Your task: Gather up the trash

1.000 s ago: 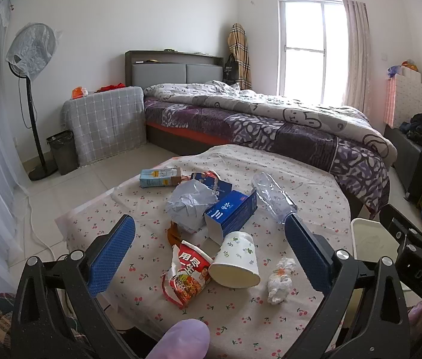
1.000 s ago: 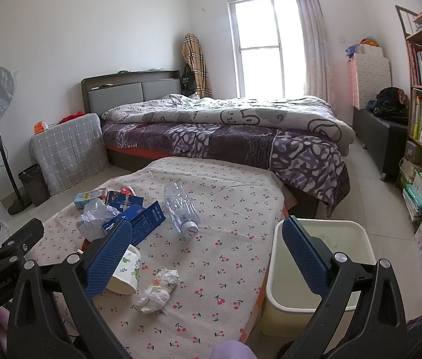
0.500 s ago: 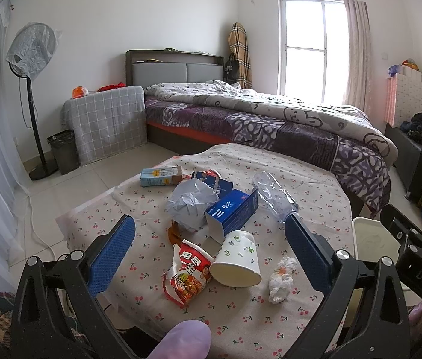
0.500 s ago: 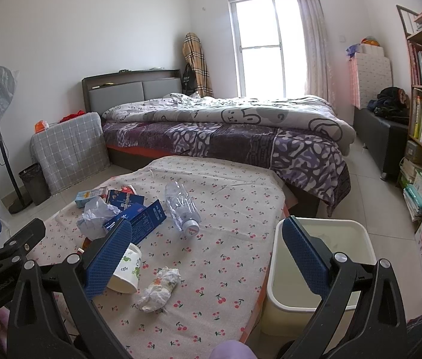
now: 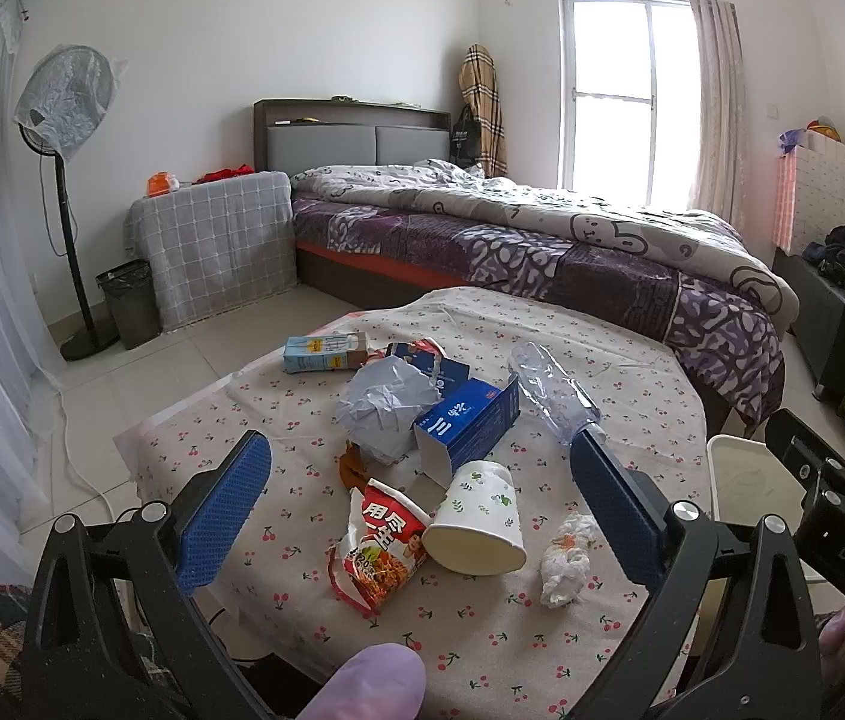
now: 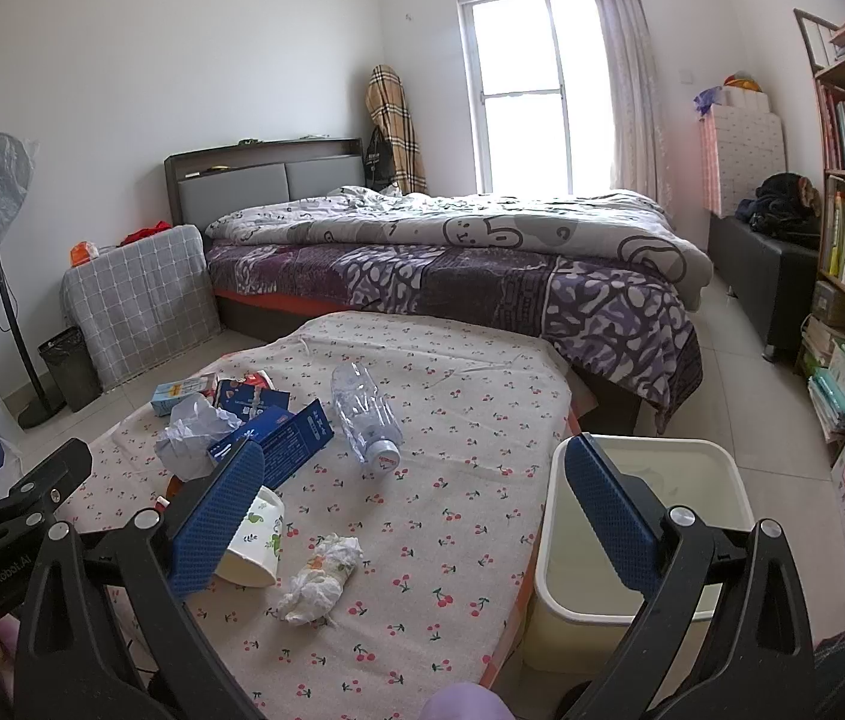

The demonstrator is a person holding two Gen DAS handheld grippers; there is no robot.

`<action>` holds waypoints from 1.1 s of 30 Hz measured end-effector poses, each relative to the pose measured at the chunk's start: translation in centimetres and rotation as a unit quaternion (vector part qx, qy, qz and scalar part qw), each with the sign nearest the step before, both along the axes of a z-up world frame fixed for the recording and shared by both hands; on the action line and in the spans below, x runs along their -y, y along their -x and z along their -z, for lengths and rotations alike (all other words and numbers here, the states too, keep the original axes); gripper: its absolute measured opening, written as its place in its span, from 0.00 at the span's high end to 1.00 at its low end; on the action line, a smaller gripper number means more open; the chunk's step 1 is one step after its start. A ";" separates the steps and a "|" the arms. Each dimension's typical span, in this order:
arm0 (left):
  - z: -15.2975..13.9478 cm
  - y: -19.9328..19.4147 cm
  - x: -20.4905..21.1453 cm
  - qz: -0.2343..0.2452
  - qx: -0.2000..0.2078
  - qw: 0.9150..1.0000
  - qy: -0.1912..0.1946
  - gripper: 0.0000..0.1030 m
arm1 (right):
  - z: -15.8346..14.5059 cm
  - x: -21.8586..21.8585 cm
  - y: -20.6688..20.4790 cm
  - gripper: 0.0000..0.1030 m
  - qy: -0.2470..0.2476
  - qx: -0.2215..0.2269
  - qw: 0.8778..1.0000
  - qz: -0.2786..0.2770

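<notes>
The trash has not left the table (image 5: 632, 354): the paper cup (image 5: 476, 519) lies on its side at the near edge, with the red snack wrapper (image 5: 377, 543) touching it on one side and the crumpled tissue wad (image 5: 563, 552) just beside it on the other. Behind them sit the blue carton (image 5: 467, 423), a ball of grey paper (image 5: 386, 402), a crushed clear bottle (image 5: 551, 393) and a small drink box (image 5: 326, 351).

Against the pictures from 1 second and half a second back, almost nothing differs. You have eased both views a touch, so the litter sits slightly lower and closer in frame, but no piece has shifted on the cloth and none has gone into the white bin (image 6: 716, 462) standing off the table's right edge.

Your left gripper (image 5: 419, 504) hangs above the cup and wrapper with its jaws spread wide and nothing between them. Your right gripper (image 6: 404, 507) is equally wide and empty, spanning the tissue wad and the bin's near rim.

So collection looks unstarted. The tissue wad seems your nearest pick for the right side, the cup for the left.
</notes>
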State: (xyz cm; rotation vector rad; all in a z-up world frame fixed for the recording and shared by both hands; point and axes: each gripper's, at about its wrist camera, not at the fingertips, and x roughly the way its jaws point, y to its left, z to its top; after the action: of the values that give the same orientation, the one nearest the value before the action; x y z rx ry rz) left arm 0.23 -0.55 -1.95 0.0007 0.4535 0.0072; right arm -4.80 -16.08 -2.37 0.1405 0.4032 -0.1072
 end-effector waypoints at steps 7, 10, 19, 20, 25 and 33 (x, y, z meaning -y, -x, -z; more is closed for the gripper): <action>-0.1 0.0 0.0 0.000 -0.002 1.000 0.000 0.07 | 0.2 -0.2 0.1 0.05 0.000 -0.001 1.000 -0.001; -0.2 0.0 -0.1 0.000 -0.001 1.000 0.000 0.07 | 0.2 -0.1 0.1 0.05 0.000 -0.001 1.000 -0.001; -0.6 -2.2 -4.0 0.001 -0.040 0.998 0.056 0.07 | 0.5 0.8 -1.8 0.05 -0.090 -0.065 0.993 -0.029; -1.1 -3.1 -5.1 0.005 -0.050 0.996 0.072 0.07 | 0.4 1.0 -2.2 0.05 -0.106 -0.080 0.991 -0.036; 0.3 -9.4 -7.1 0.018 -0.198 0.980 0.014 0.07 | 1.4 2.0 -6.2 0.05 -0.179 -0.184 0.964 -0.074; 10.6 -13.5 -8.8 0.031 -0.400 0.916 0.006 0.08 | 5.5 1.1 -12.1 0.05 -0.220 -0.316 0.915 -0.122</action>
State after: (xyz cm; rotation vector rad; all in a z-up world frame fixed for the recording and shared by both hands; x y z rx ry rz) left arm 13.78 8.24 -12.58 0.0052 1.2763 -0.0608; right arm 7.29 -17.23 -7.87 0.5045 1.0896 0.1959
